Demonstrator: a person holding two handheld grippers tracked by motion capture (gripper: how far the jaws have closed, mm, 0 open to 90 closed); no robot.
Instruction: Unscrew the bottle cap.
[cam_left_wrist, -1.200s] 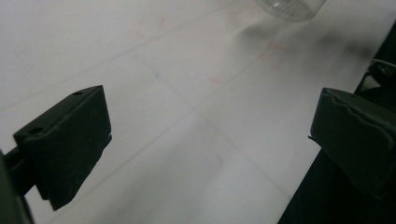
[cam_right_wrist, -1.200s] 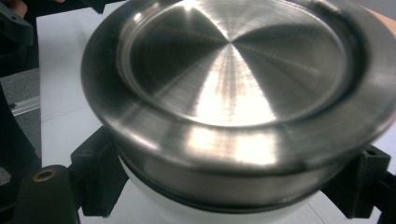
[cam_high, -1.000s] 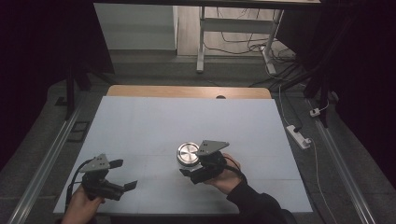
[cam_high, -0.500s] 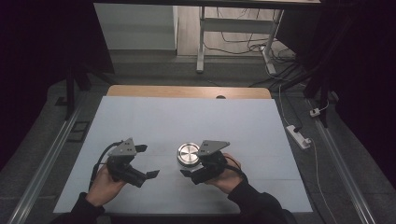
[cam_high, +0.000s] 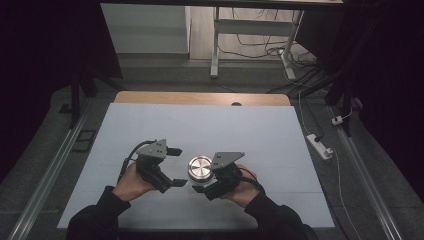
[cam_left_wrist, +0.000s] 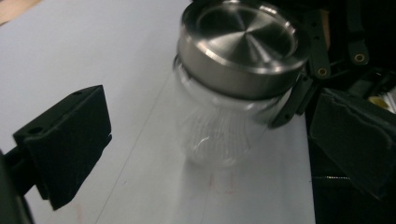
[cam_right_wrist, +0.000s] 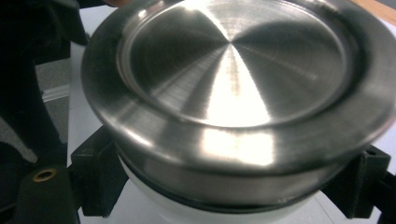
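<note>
On the white table (cam_high: 150, 130), near the front edge, between two hands: a clear glass jar (cam_left_wrist: 215, 135) standing upright, with a shiny metal lid (cam_high: 200, 166) on top. Right gripper (cam_high: 207, 181) pinching the jar just under the lid, one black jaw on each side. Left gripper (cam_high: 176, 167) just beside the jar, jaws spread wide, not touching it.

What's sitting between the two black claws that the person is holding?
A clear glass jar with a steel lid stands between them in the high view. The right gripper clasps it below the lid; the left gripper is open beside it.
</note>
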